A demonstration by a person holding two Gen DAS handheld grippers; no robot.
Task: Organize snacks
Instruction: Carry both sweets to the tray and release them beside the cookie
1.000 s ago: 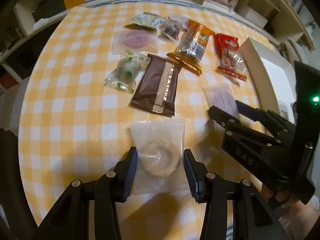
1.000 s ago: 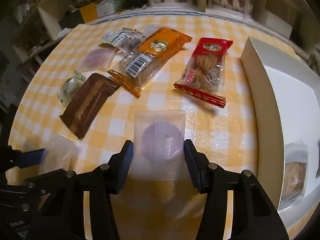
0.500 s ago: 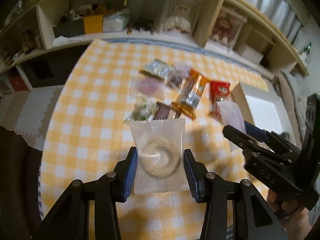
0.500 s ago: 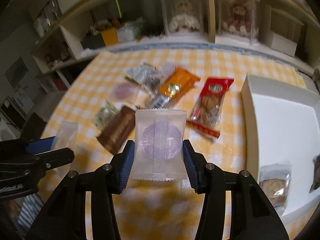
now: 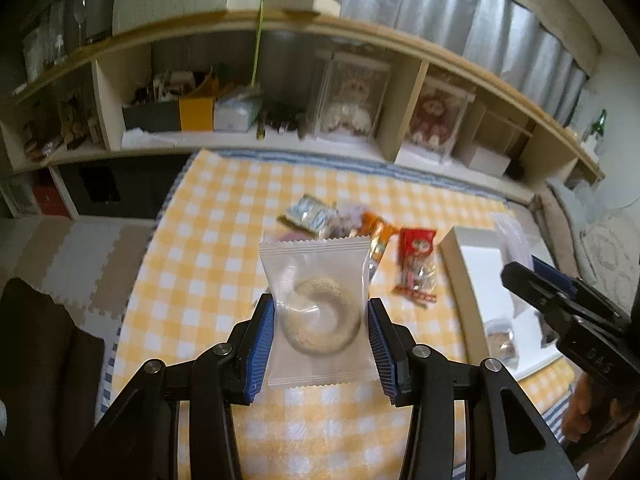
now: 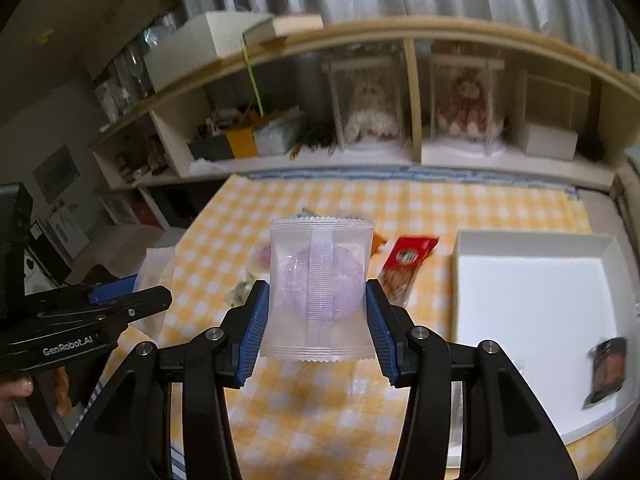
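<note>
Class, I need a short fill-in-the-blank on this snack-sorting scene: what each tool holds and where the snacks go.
1. The left tool grips a clear packet holding a pale ____-shaped biscuit.
2. The right tool grips a clear packet holding a round ____ cake.
3. Beside the yellow checked tablecloth stands an open ____ cardboard box.

Missing words: ring; purple; white

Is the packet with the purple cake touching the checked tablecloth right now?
Apart. In the right wrist view the purple cake packet hangs clamped in the right gripper, with the tablecloth well below.
</note>
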